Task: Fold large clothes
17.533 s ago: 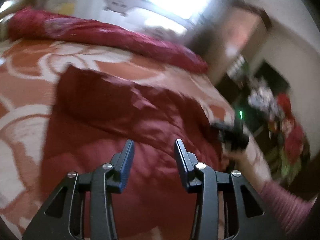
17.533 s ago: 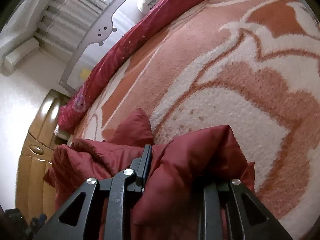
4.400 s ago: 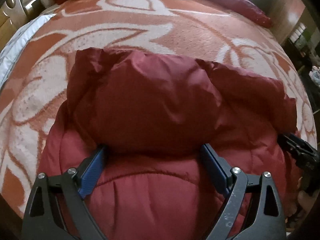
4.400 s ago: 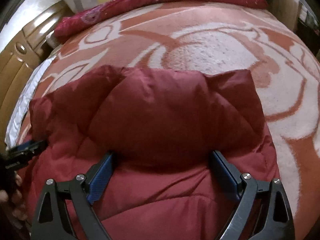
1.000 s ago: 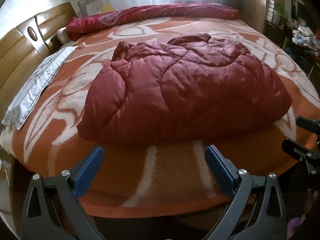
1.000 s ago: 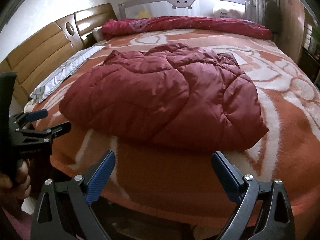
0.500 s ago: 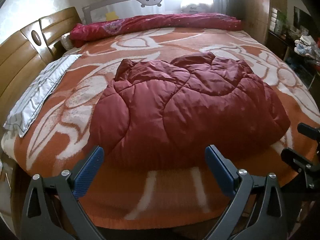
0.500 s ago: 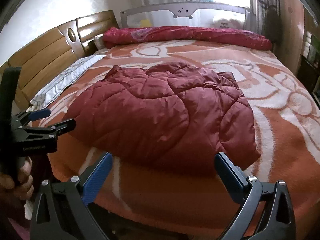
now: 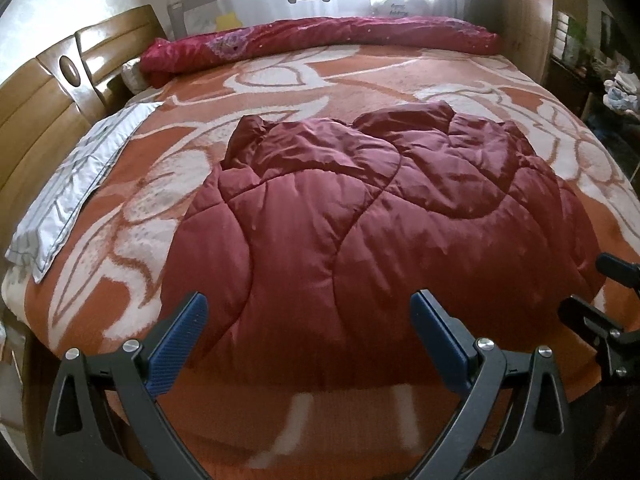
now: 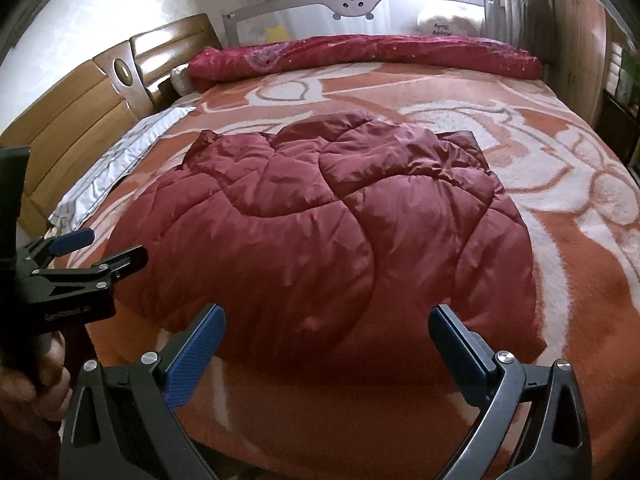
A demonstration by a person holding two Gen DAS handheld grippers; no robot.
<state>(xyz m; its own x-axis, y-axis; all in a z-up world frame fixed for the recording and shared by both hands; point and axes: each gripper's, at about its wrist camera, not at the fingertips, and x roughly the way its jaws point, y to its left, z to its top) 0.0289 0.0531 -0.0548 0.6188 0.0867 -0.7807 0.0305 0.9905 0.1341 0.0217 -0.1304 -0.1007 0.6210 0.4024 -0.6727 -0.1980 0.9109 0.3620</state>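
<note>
We are in a home bedroom: a wide bed under an orange-and-cream patterned blanket, a glossy wooden headboard, a rolled crimson duvet along the far edge, a grey bed guard rail, curtained window light beyond.

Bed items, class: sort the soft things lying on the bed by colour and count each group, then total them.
Dark red: 2, the padded jacket and the rolled quilt
Orange and white: 1, the blanket
White-grey: 1, the cloth
Total: 4

The puffy dark-red quilted jacket fills the near middle of the orange-and-white patterned blanket, with bare blanket all around it. A white-grey cloth lies along the edge by the wooden headboard, and a rolled crimson quilt bars the far edge.
</note>
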